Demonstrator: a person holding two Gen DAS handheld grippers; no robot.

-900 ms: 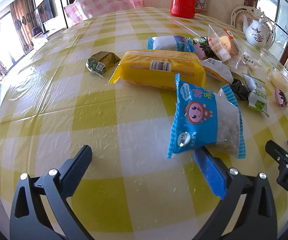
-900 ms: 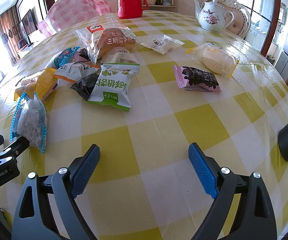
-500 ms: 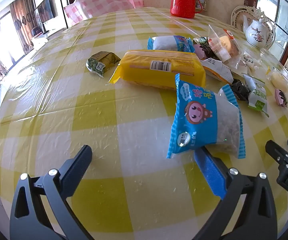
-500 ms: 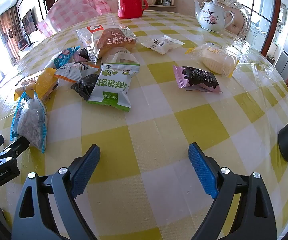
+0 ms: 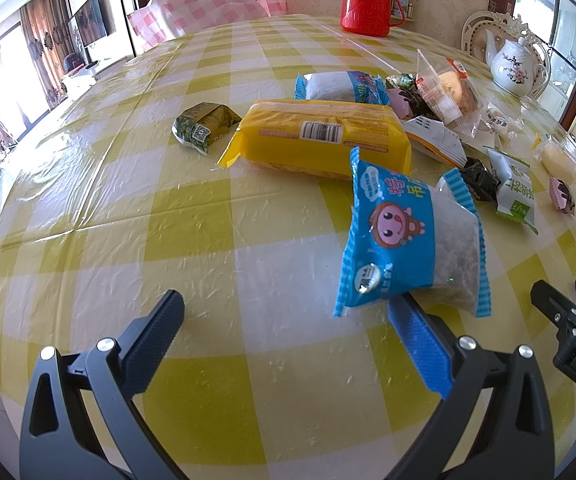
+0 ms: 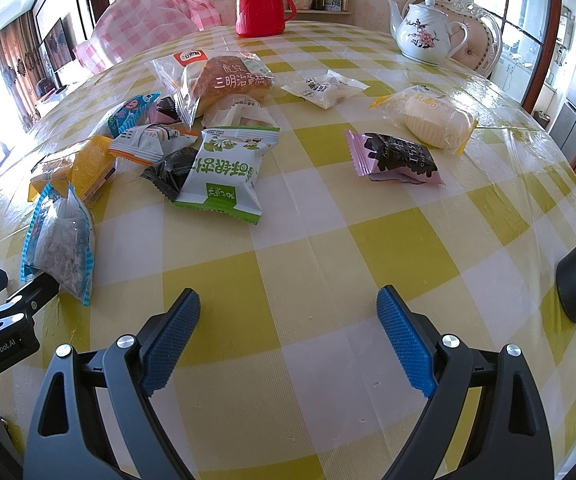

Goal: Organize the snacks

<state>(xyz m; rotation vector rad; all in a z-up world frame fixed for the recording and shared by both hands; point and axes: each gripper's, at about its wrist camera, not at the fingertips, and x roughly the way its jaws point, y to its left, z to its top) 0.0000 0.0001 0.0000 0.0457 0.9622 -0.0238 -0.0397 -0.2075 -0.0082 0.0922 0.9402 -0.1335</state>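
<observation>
Hovering over the checked worktop (image 5: pixel 128 216), your left hand-held gripper (image 5: pixel 284 320) stands released, the blue snack packet (image 5: pixel 403 240) touching its right finger's tip. Your right hand-held gripper (image 6: pixel 288 316) gapes empty too; the green-white packet (image 6: pixel 224 172) lies well beyond it.

Blue snack packet (image 5: pixel 403 240) rests on table (image 5: pixel 128 208) — jaws wide.

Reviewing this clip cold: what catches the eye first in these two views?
A yellow-and-white checked tablecloth fills both views, with snack packets scattered across its far half. Nearest the open left gripper a blue cartoon packet props on that gripper's blue finger. A red thermos and a white teapot stand at the far edge.
</observation>
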